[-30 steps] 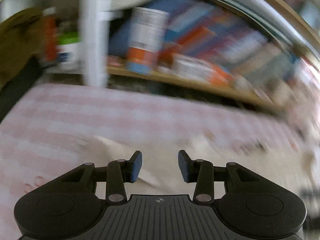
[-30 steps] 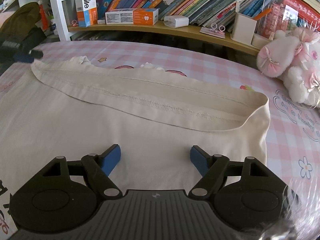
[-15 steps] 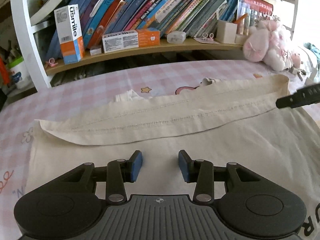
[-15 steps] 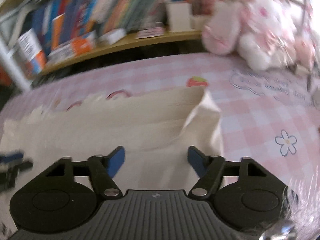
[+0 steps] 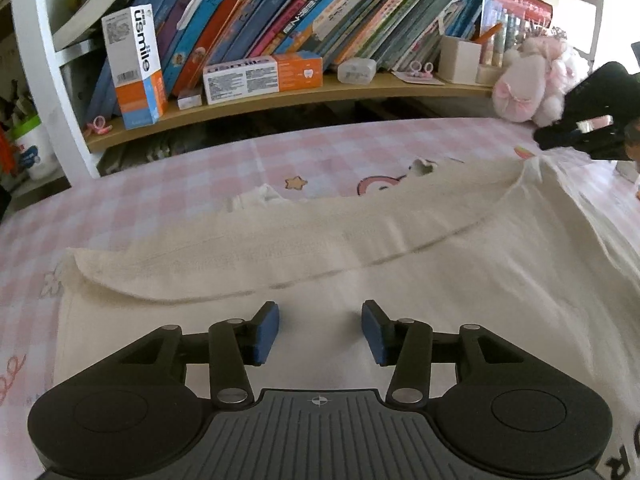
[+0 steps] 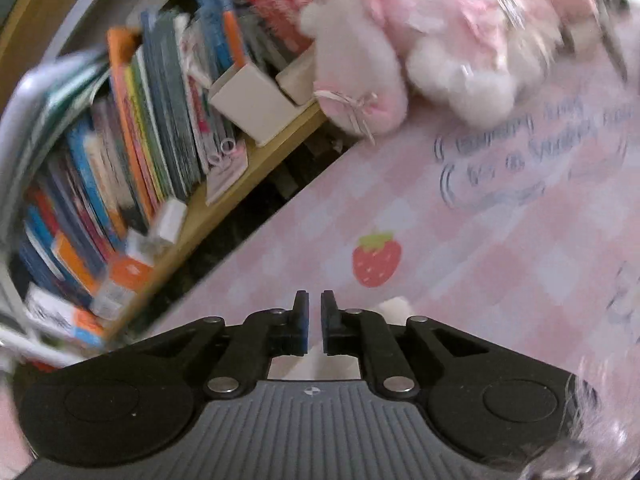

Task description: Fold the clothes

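Left claw: blue rubbery pads spread wide, nothing between them, black jointed fingers poised low over the cream garment. Garment: soft matte woven cloth, spread flat directly beneath and ahead of this claw, its far edge turned back toward the claw in a long curved band with a stitched hem line. Small white ruffled bits peeking out beyond that band. At the bottom right, next to the claw body, dark printed letters on the cloth.

Up and to the right of the left claw: the right claw, black, at the garment's far right corner, where the cloth rises to a pinched peak touching its tip. From its own camera, right claw with pads nearly together, only a slim slit between them; a scrap of cream cloth just right of the fingers; whether cloth sits in the slit, cannot tell.

Under everything: the surface, smooth pink-and-white check with a star, a strawberry and looping script print. Beyond both claws: a curved wooden shelf packed with glossy leaning books, cardboard toothpaste boxes, a square cream pen holder. Far right: a fluffy pink-and-white plush toy.
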{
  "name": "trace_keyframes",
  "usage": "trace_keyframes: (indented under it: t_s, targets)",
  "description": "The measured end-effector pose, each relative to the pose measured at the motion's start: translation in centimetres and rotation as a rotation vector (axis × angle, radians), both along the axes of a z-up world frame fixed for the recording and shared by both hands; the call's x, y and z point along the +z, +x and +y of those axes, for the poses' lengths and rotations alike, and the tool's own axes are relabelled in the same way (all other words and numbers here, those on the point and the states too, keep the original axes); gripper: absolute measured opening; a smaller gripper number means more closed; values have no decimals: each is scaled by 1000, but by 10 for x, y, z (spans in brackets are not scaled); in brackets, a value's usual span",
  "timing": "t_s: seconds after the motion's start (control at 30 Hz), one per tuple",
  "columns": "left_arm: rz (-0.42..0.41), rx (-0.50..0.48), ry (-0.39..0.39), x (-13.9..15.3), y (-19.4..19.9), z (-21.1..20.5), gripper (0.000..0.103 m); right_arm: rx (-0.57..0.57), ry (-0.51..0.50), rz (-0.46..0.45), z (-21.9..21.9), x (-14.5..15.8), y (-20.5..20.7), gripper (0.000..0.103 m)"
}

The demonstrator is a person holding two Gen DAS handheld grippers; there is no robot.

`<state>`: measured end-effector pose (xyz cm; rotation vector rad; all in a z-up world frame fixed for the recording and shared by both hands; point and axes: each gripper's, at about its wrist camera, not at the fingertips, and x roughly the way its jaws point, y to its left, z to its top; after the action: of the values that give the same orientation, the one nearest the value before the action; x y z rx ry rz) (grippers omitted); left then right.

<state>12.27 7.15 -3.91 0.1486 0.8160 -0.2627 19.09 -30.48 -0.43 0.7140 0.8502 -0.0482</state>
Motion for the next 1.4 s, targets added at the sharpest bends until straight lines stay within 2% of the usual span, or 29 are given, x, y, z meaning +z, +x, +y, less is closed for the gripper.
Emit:
trace_keyframes:
  t_s: [0.07,0.13,0.23,0.37,0.47,0.53,0.63,0.7,0.73,0.83,0.97,1.1,1.2,1.33,1.4]
  targets:
    - [0,4,-2,-1,13,-1,47,86,-98,-41,15,10,-9,17]
    - [3,18,-22,0,28,-1,49,178,-189,-112,34,19,-22,33]
    - [15,60,-46,-1,52,3,50,365,-326,-198,75,26,-40,37]
    - [21,162,-104,4,75,18,50,650,-569,-234,135,15,-61,41]
    - [-9,187,-132,13,68,25,50,782,-783,-283,170,5,-70,42]
    - [-27,155,-153,19,55,23,50,861,-928,-345,189,-2,-74,49]
    - [-32,40,-165,24,30,10,50,1035,-1090,-391,208,-15,-70,49]
    - [-17,-41,-162,22,14,-2,50,1118,-1156,-400,217,-24,-63,48]
    - [-6,-76,-158,20,8,-8,50,1106,-1159,-395,217,-24,-56,49]
    - [28,-134,-130,9,4,-24,50,890,-1074,-351,205,-16,-21,47]
    - [51,-94,-134,0,21,-31,48,649,-902,-278,174,-4,1,46]
    - [51,-7,-180,-1,51,-21,48,656,-894,-317,164,3,-19,46]
    - [43,42,-205,1,64,-9,49,641,-822,-302,153,8,-44,49]
    - [6,87,-130,16,40,17,49,576,-752,-204,126,2,-79,49]
    - [-1,88,-142,24,18,33,50,495,-710,-147,106,0,-93,49]
